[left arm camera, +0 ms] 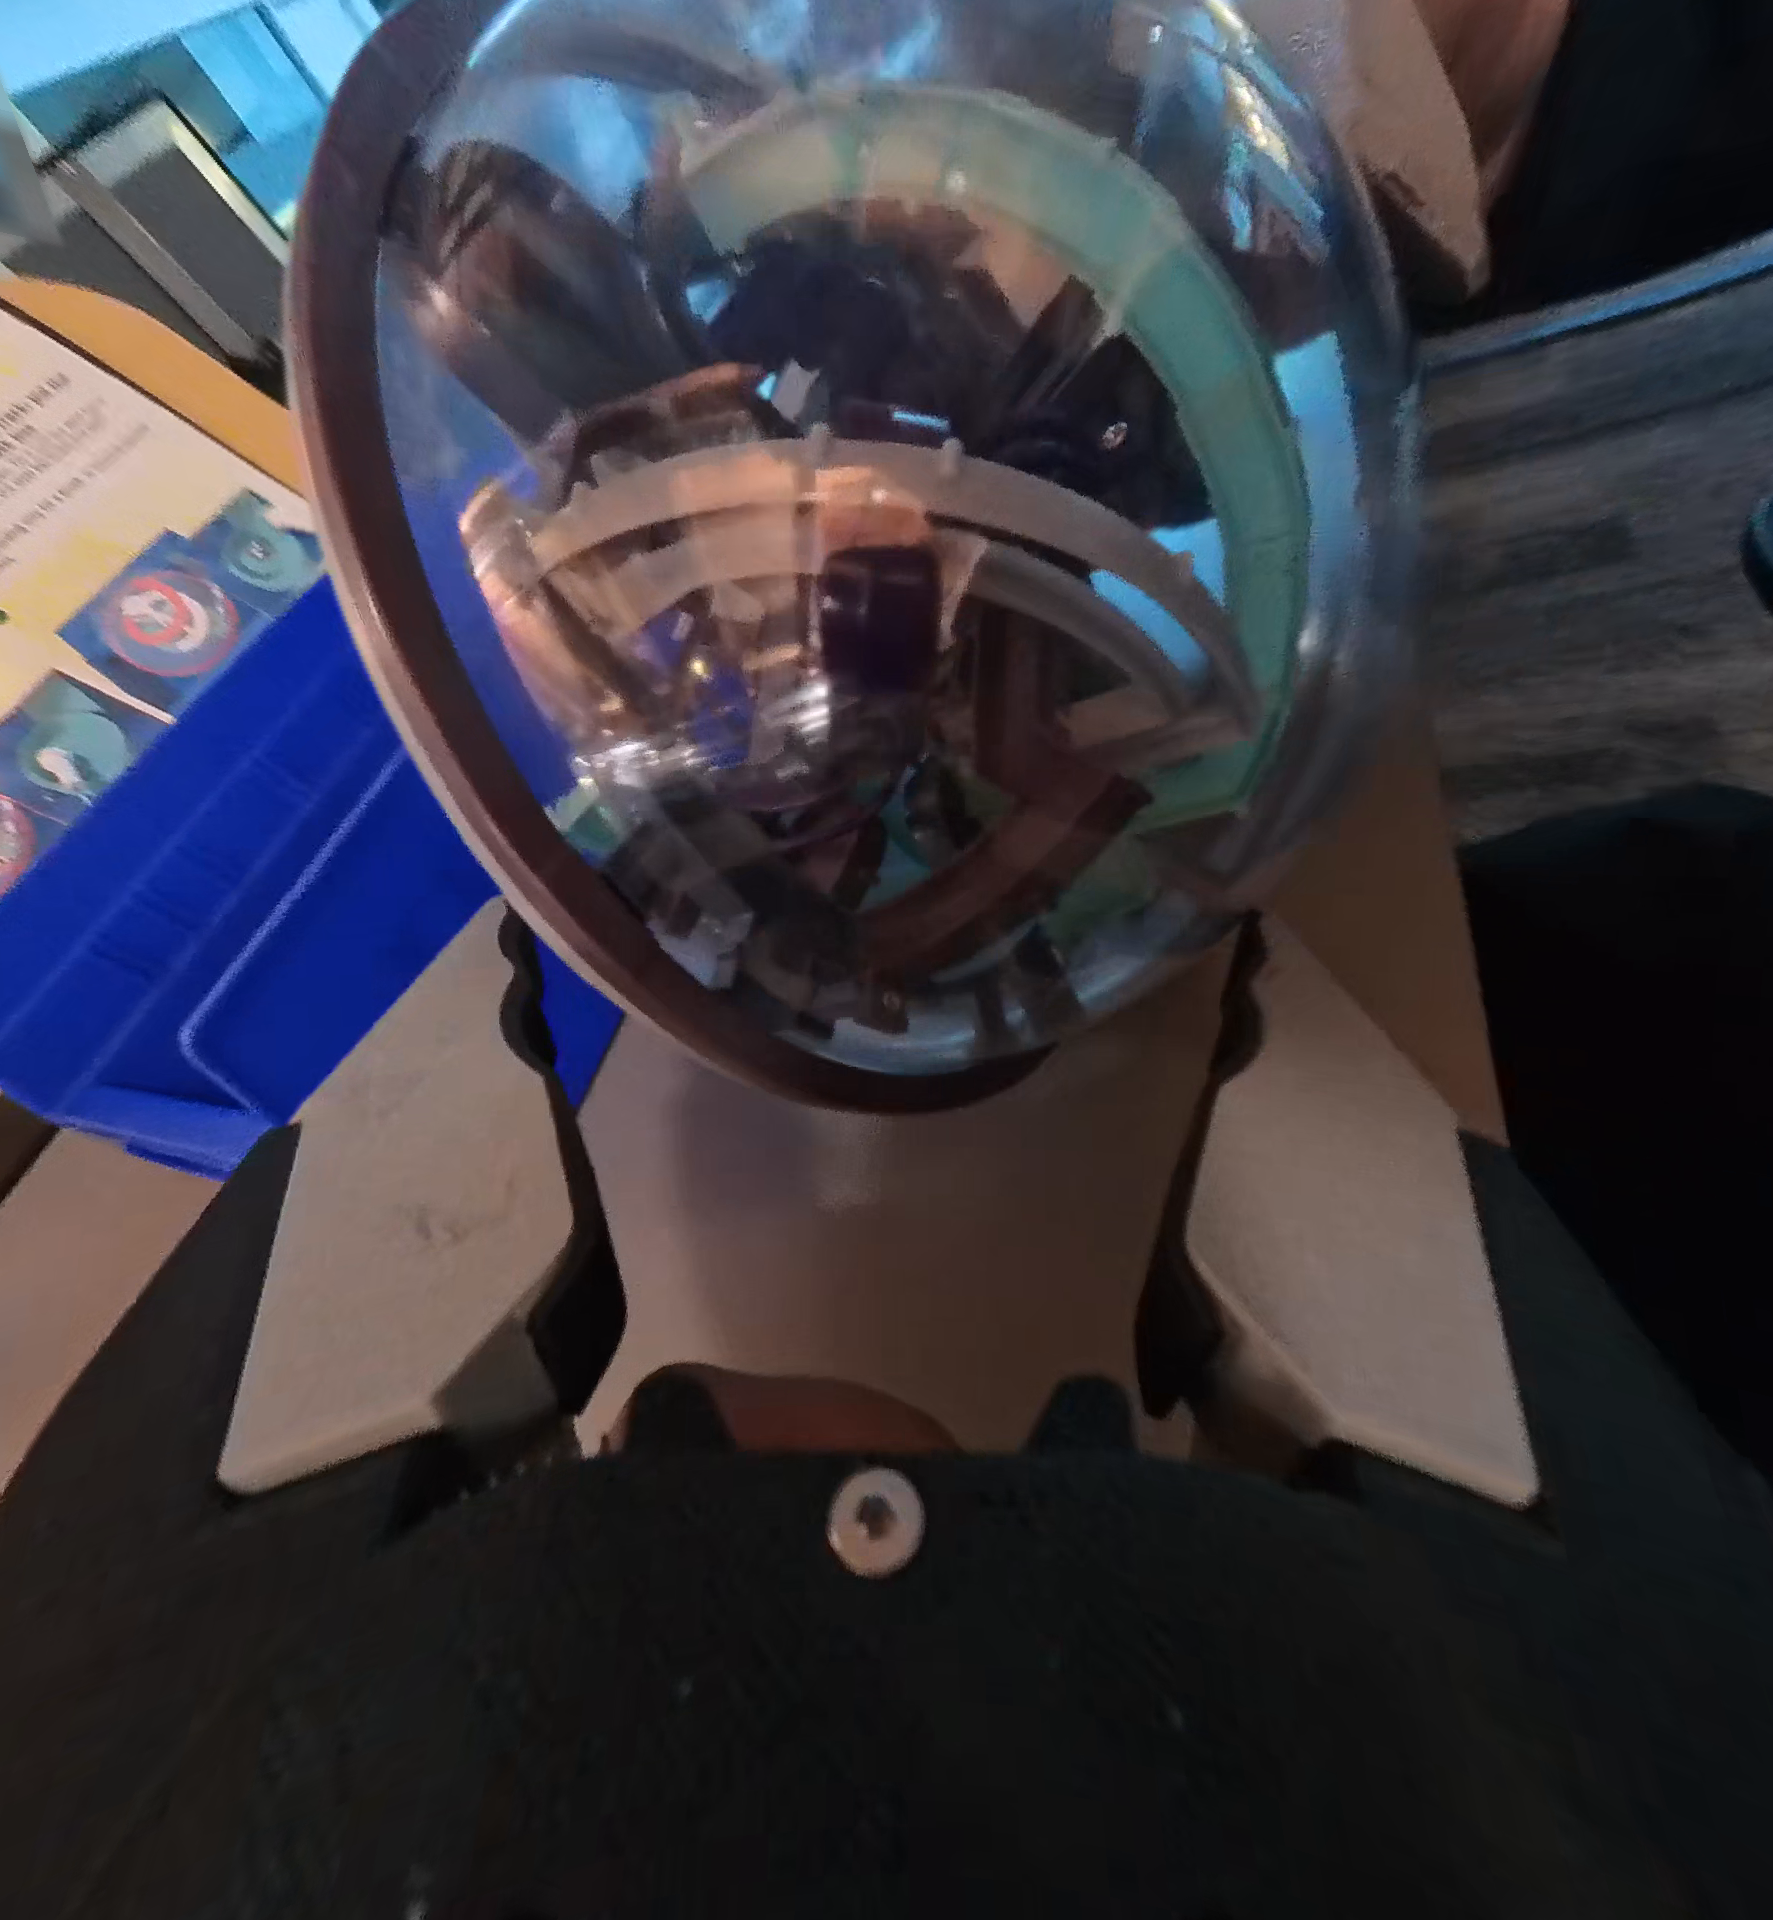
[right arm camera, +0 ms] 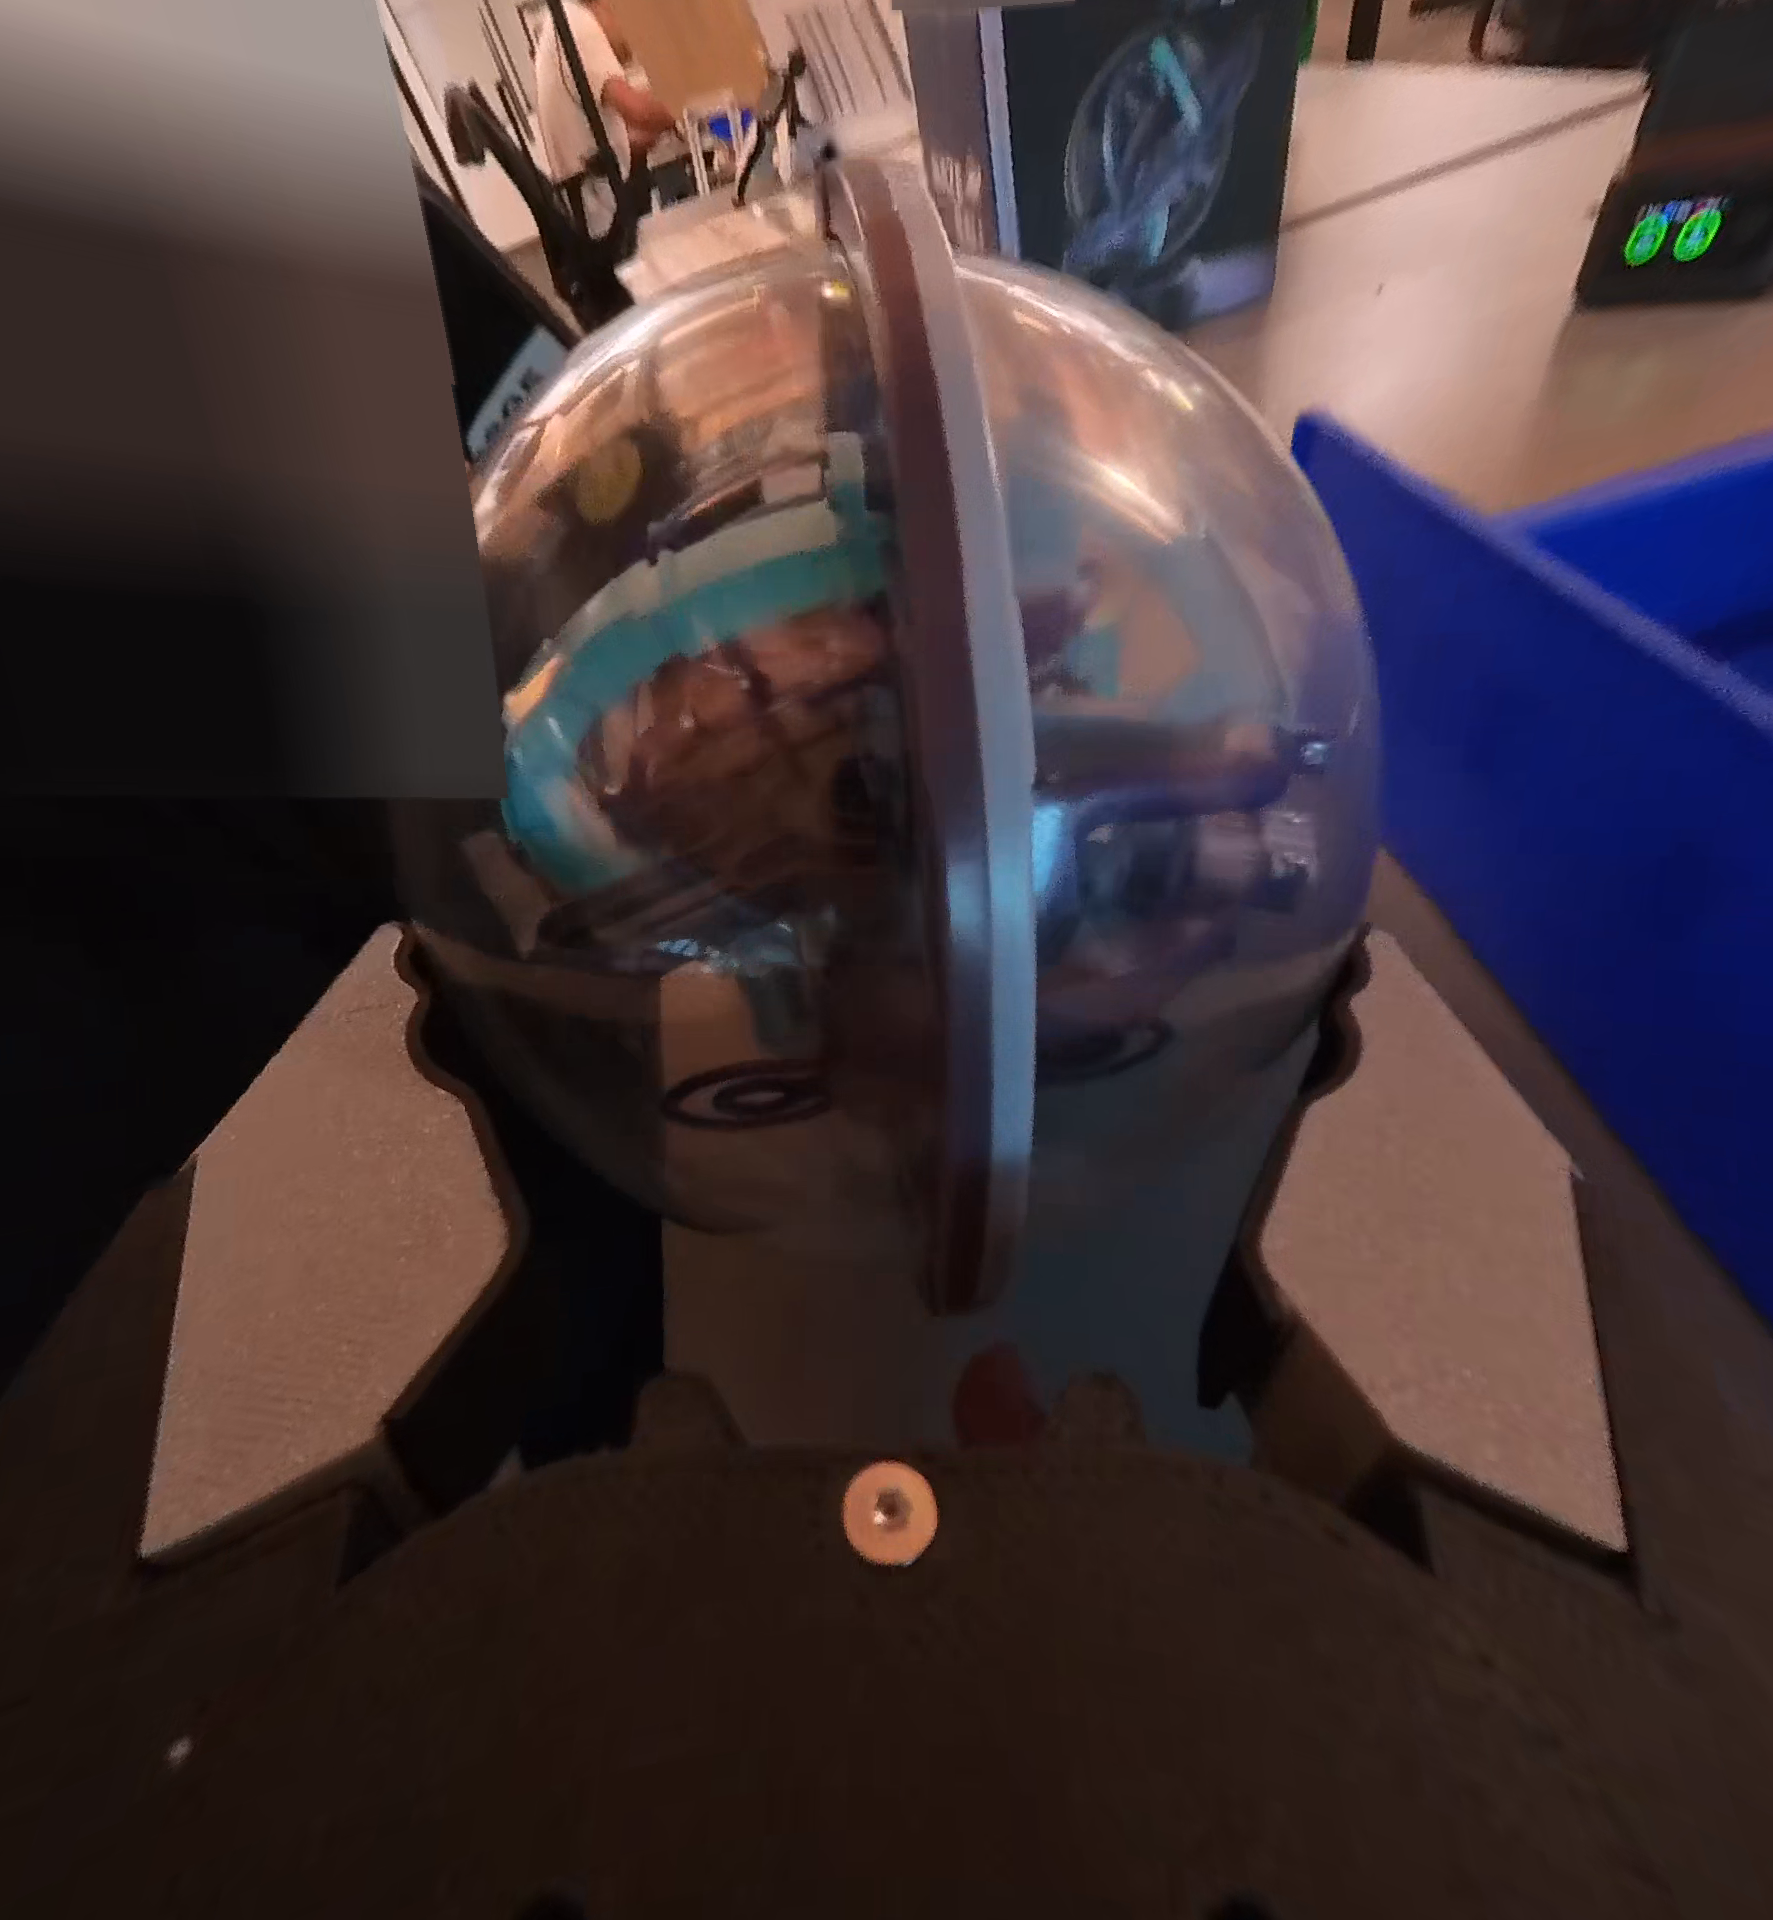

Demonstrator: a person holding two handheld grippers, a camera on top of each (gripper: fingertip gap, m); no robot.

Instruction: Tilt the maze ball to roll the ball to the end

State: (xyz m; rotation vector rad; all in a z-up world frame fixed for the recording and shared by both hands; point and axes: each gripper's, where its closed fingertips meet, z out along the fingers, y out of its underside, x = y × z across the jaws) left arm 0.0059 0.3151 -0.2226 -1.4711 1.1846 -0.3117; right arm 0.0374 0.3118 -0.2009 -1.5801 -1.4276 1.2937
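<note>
An instruction sheet (left arm camera: 82, 540) lies far left on the tabletop (left arm camera: 425, 1226) beside a blue bin (left arm camera: 238, 883). The clear maze ball (left arm camera: 840, 540) sits raised, clamped between both tools: the left tool (left arm camera: 877, 997) and right tool (right arm camera: 882, 1018) each grip its lower shell. Its inner ball cannot be made out.

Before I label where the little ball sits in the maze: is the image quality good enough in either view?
Left wrist view: the maze ball is motion-blurred, and reflections cover its tracks. Right wrist view: glare streaks on the shell, soft focus, and a privacy patch upper left. The small ball cannot be made out in either.
</note>
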